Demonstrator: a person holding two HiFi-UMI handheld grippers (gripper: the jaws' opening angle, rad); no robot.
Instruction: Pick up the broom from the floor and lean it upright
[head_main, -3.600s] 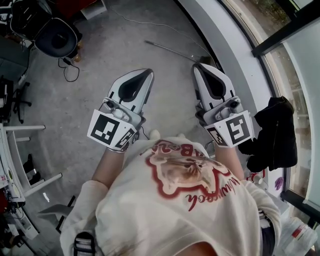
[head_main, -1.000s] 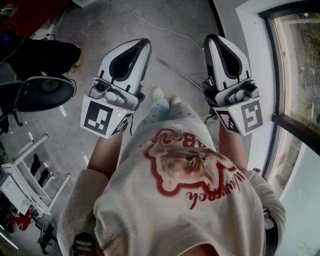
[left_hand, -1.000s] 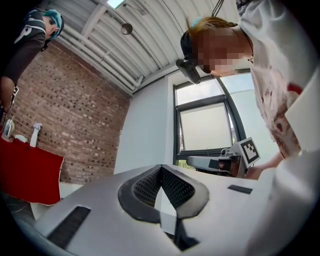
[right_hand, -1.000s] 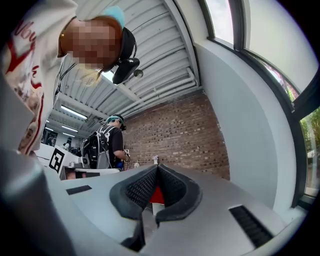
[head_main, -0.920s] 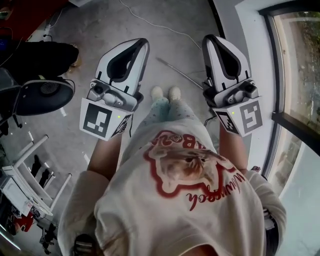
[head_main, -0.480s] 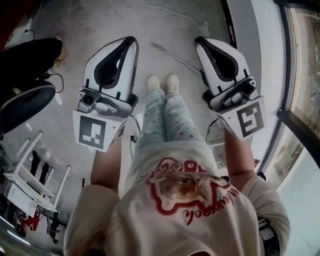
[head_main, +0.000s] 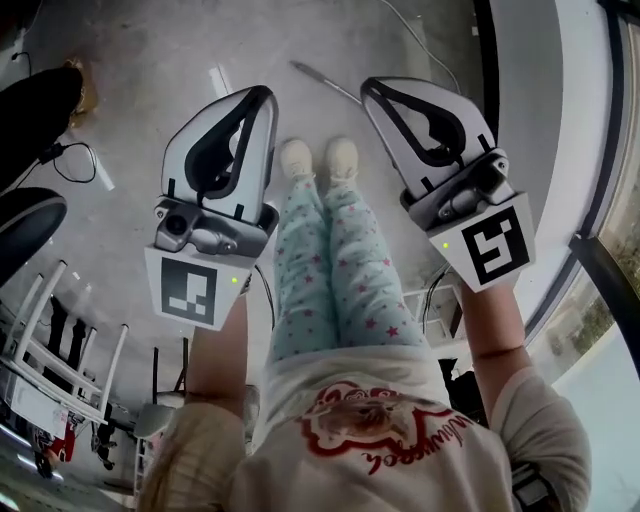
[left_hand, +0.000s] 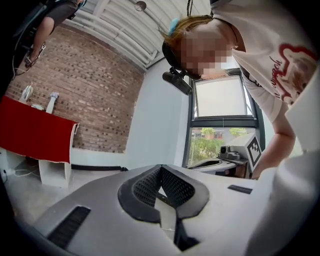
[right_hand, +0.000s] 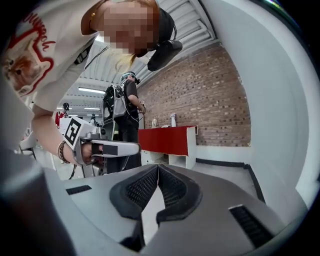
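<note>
The broom (head_main: 322, 80) lies flat on the grey floor (head_main: 150, 60) at the upper centre of the head view. Only its thin metal handle shows, running diagonally from upper left to lower right. In the picture its lower end passes behind the right hand-held gripper (head_main: 372, 86).

The person's white shoes (head_main: 295, 160) stand just below the handle, apart from it. A thin cable (head_main: 422, 42) crosses the floor to the upper right of the handle. A dark window frame (head_main: 610, 120) runs along the right edge. A black chair (head_main: 20, 235) sits at the left edge with a white tube frame (head_main: 60, 335) below it, both well apart from the broom.

The left hand-held gripper (head_main: 264, 93) is left of the shoes and the right one is to their right. Both are above the floor and clear of the broom. Each gripper view shows the ribbed pads (left_hand: 177, 187) meeting at the tips. Both hand-held grippers are fully closed with nothing between the jaws.
</note>
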